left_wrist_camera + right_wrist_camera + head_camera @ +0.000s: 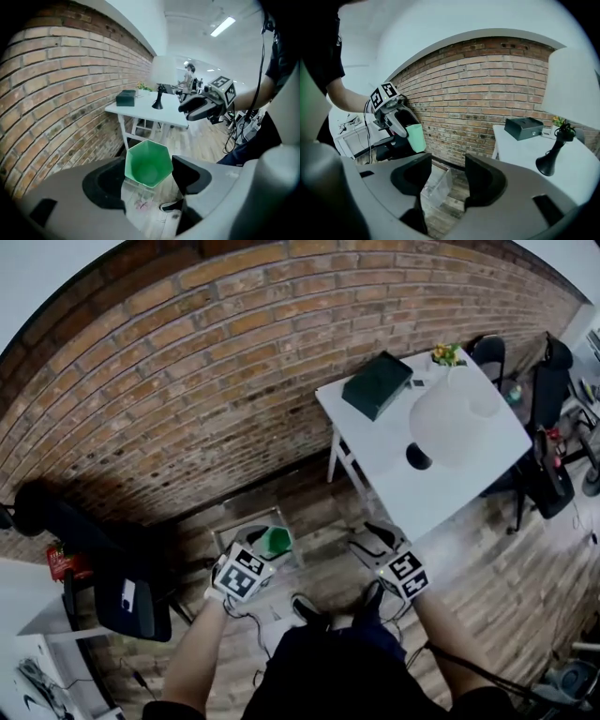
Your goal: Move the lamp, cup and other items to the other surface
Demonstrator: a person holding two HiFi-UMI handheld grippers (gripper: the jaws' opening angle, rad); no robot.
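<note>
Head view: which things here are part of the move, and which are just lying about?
Job:
- cup, held in the left gripper
- right gripper, open and empty
- lamp on the table
- box and plant there too, likely the other items

Lying about:
- clear bin on the floor
- chair at left

Lamp (448, 423) beside box (377, 383) on table (442, 495)

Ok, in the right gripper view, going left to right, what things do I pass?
Left to right: green cup → clear container → dark box → lamp.
</note>
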